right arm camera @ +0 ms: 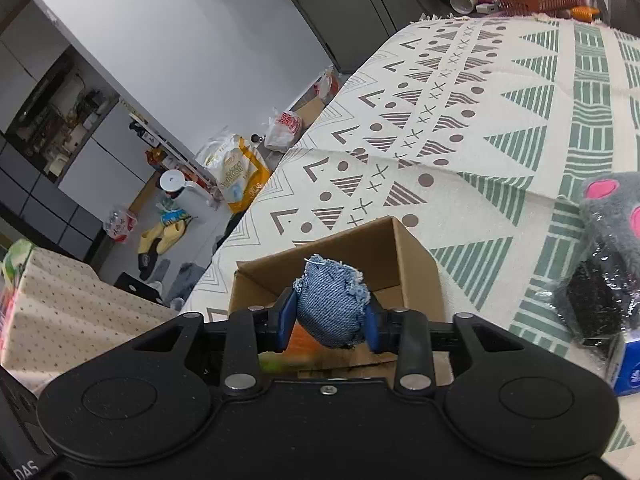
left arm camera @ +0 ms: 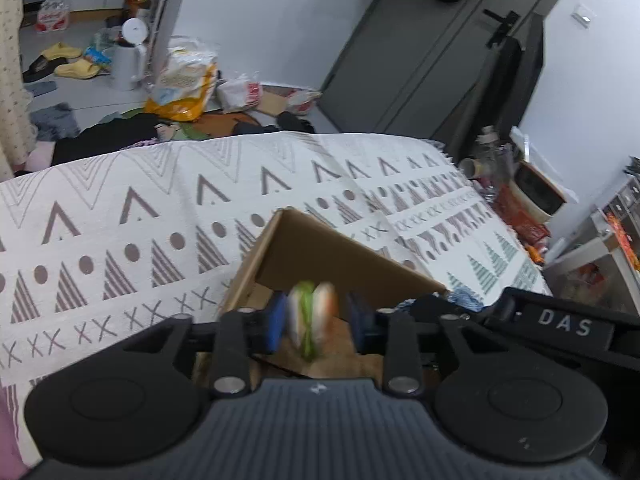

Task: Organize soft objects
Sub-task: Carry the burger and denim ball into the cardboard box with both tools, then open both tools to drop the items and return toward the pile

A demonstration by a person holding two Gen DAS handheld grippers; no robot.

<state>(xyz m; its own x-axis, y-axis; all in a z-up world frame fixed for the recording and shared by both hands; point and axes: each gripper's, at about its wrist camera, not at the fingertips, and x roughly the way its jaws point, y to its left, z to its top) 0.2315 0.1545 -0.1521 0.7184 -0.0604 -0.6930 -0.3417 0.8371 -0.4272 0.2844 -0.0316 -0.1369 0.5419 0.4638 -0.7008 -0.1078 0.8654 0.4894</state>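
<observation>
Left wrist view: dropping step, by the look of it. Left gripper above the open cardboard box, fingers spread wider than the toy burger hanging blurred between them, with gaps on both sides. Probably falling free into the box; hard to say for sure through the blur. Box resting on the patterned blanket of what looks like a bed. Next move likely calls for pulling this gripper back clear of the box.

Right wrist view: right gripper also over the box, fingers clamped on both sides of a denim ball, frayed edge up. Orange and green of something, blurred, inside the box below the ball. Release looks next here: fingers to part with the ball over the opening. Grey plush toy with pink ears lying right of the box, well apart, still to collect.
</observation>
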